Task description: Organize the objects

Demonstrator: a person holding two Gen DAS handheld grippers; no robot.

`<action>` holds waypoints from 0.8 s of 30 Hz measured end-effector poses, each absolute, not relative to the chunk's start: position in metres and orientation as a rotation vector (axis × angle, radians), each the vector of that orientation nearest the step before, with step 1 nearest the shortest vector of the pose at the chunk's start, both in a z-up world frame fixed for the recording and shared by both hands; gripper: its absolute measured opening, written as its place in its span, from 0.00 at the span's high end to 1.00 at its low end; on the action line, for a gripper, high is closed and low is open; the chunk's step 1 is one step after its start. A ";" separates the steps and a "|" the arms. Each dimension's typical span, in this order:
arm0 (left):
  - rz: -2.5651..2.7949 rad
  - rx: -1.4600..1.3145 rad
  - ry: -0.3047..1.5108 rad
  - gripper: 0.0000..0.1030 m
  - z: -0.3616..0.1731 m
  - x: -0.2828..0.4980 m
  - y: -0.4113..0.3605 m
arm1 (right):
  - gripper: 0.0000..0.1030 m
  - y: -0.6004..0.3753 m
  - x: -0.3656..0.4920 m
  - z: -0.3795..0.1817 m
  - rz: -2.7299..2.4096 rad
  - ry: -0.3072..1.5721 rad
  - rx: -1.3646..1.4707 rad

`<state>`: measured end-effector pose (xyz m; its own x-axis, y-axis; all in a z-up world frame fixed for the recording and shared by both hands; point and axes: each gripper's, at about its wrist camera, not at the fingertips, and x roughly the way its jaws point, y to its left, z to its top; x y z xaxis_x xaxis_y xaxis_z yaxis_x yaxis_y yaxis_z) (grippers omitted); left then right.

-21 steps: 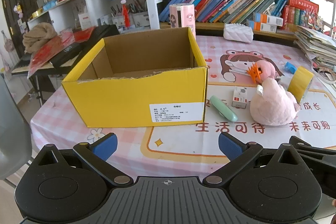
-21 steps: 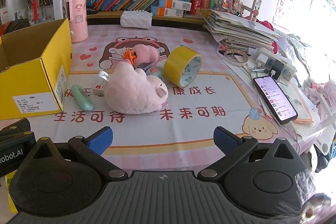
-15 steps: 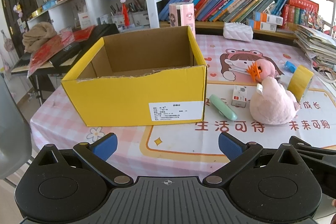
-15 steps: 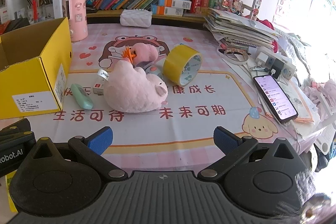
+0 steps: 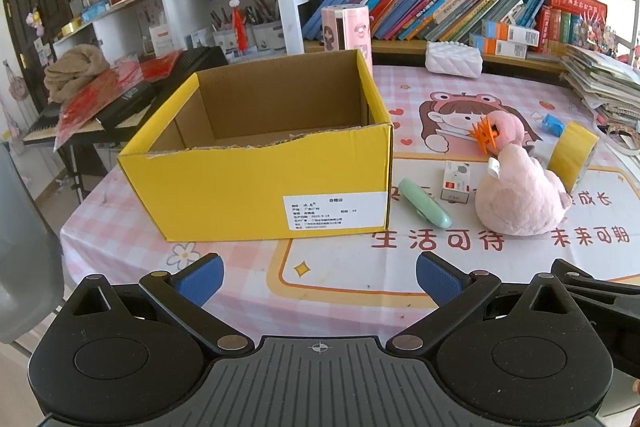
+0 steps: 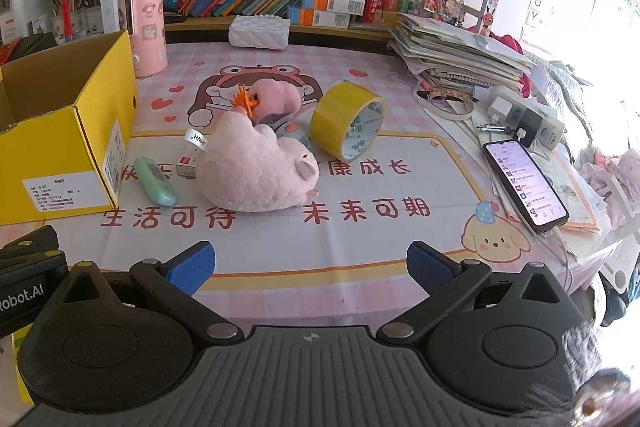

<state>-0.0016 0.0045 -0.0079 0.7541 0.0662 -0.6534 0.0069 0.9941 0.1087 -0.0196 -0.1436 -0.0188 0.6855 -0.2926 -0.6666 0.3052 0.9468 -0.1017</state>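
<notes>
The box (image 5: 256, 183) stands at the left of the table (image 5: 360, 275), open side up, its cardboard inside bare as far as I can see. I judge it is there as the bin for the loose items, so nothing is yet sorted.

My left claw (image 5: 318, 277) hangs over the near table edge, tilted down toward the box front. Its jaws stand fully apart and hold nothing. It faces the box, not the items, so I read it as standing by.

Just right of the box lies the green case (image 6: 154, 181), flat on the cloth, close to the box wall. Behind it a small carton (image 5: 456, 181) stands near the plush (image 6: 256, 171). The plush lies on its side in the middle of the heap. Behind it sit a pink toy (image 6: 276, 97) and an orange clip (image 6: 245, 101), touching or nearly so. The tape (image 6: 348, 125) stands on edge just right of the plush, so it may roll if knocked.

My right claw (image 6: 308, 265) points down at this heap, jaws fully apart, empty. I judge it better placed for the first pick.

Far right, a phone (image 6: 524, 181) lies lit on papers, cabled to a power strip (image 6: 524, 115). I would keep clear of that cable.
</notes>
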 end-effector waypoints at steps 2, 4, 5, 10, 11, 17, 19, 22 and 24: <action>0.032 0.106 0.717 0.00 -0.008 -0.001 0.004 | 0.00 -0.144 -0.020 -0.019 -0.335 0.744 0.018; 0.031 0.105 0.719 0.00 -0.008 -0.002 0.004 | 0.00 -0.144 -0.020 -0.019 -0.335 0.744 0.017; 0.031 0.105 0.719 0.00 -0.008 -0.003 0.004 | 0.00 -0.144 -0.020 -0.019 -0.336 0.744 0.018; 0.032 0.106 0.722 0.00 -0.008 -0.004 0.004 | 0.00 -0.144 -0.020 -0.019 -0.335 0.745 0.017; 0.032 0.106 0.723 0.00 -0.008 -0.004 0.004 | 0.00 -0.144 -0.020 -0.019 -0.335 0.745 0.017; 0.032 0.107 0.728 0.00 -0.009 -0.004 0.004 | 0.00 -0.144 -0.020 -0.018 -0.335 0.747 0.017; 0.032 0.105 0.732 0.00 -0.009 -0.004 0.004 | 0.00 -0.143 -0.020 -0.019 -0.335 0.747 0.016; 0.031 0.101 0.738 0.00 -0.010 -0.003 0.005 | 0.00 -0.143 -0.021 -0.021 -0.334 0.748 0.013; 0.030 0.100 0.742 0.00 -0.010 -0.001 0.005 | 0.00 -0.142 -0.020 -0.023 -0.334 0.752 0.007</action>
<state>-0.0012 0.0048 -0.0097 0.7368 0.0627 -0.6732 0.0079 0.9948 0.1013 -0.0205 -0.1415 -0.0233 0.6799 -0.2951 -0.6713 0.3002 0.9472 -0.1123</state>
